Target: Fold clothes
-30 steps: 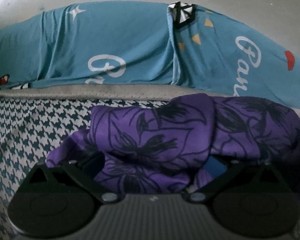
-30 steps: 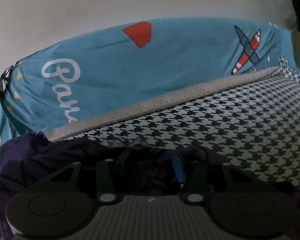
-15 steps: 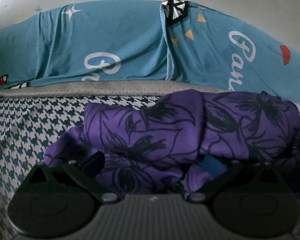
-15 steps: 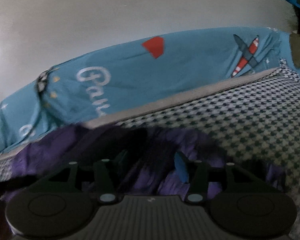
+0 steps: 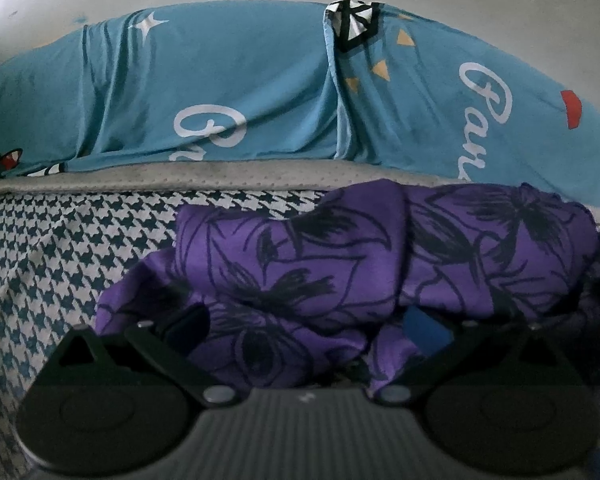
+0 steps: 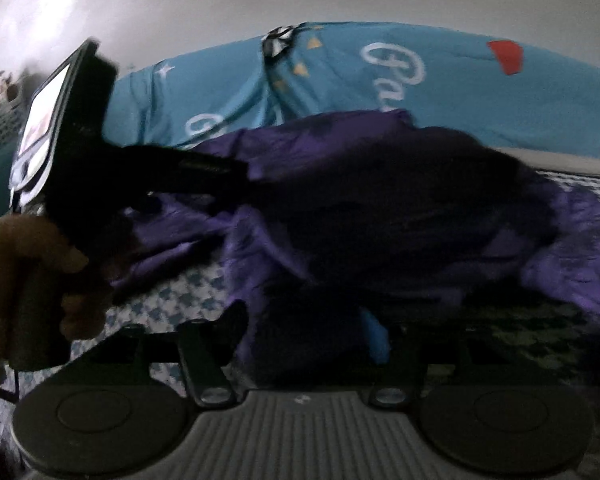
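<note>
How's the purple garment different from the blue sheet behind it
The purple garment carries a dark flower print; the blue sheet has white script, stars and small triangles. The garment lies bunched in a heap on the houndstooth cover, while the sheet hangs draped and fairly smooth behind the bed. The garment sits right at the left gripper; the sheet is far from it. Both are soft fabric.
</note>
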